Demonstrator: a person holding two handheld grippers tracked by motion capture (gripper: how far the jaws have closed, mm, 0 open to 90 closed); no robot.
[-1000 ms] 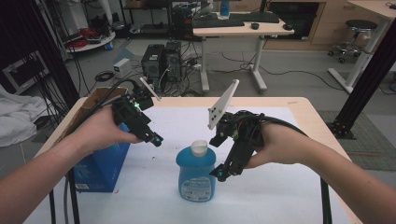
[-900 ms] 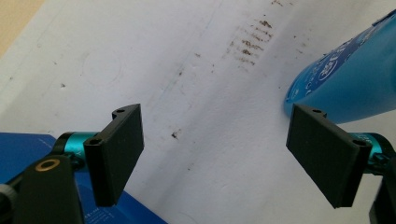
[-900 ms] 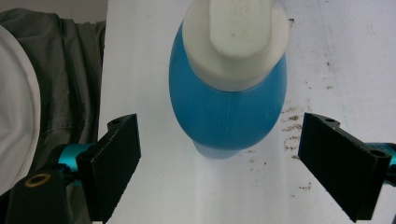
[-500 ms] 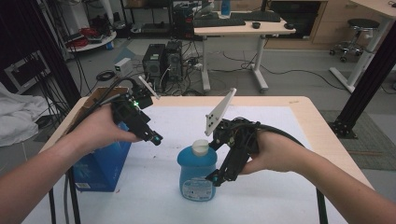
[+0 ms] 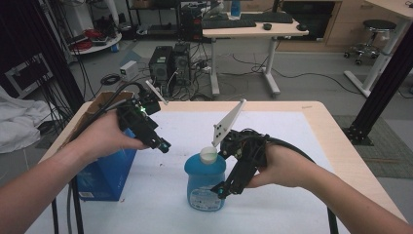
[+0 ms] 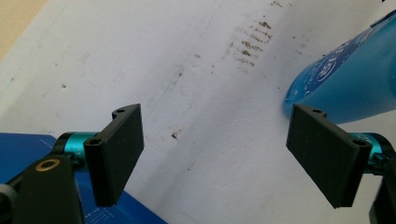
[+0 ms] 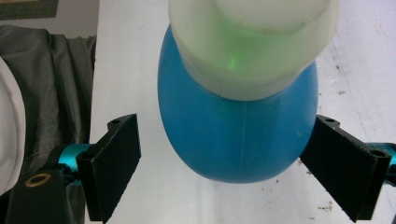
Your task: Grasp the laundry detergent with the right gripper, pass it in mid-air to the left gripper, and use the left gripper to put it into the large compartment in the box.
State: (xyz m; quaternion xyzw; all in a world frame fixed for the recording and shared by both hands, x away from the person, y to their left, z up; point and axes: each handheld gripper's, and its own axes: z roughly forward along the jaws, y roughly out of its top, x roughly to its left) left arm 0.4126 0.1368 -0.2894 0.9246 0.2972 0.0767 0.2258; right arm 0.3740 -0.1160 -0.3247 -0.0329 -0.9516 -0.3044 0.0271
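The blue bottle (image 5: pixel 205 181) is stood upright on the white mat (image 5: pixel 292 141), long axis vertical, and is straddled by the right gripper (image 5: pixel 225 188), jaws spread, not pressing. The left gripper (image 5: pixel 163 145), empty and spread, is held farther off.

The blue bottle (image 5: pixel 205 181) stands upright near the middle of the white table cover (image 5: pixel 292 141) and is the main obstacle. Its body sits between the spread jaws of the right gripper (image 5: pixel 221 191); in the right gripper view a gap shows on one side of the bottle (image 7: pixel 238 135), while the other jaw stands close against it. Left of the bottle, bare cover lies open under the wide-open left gripper (image 5: pixel 163 145). Further left of the bottle, a blue box (image 5: pixel 104 175) blocks the table edge. Behind and right of the bottle the cover is free.
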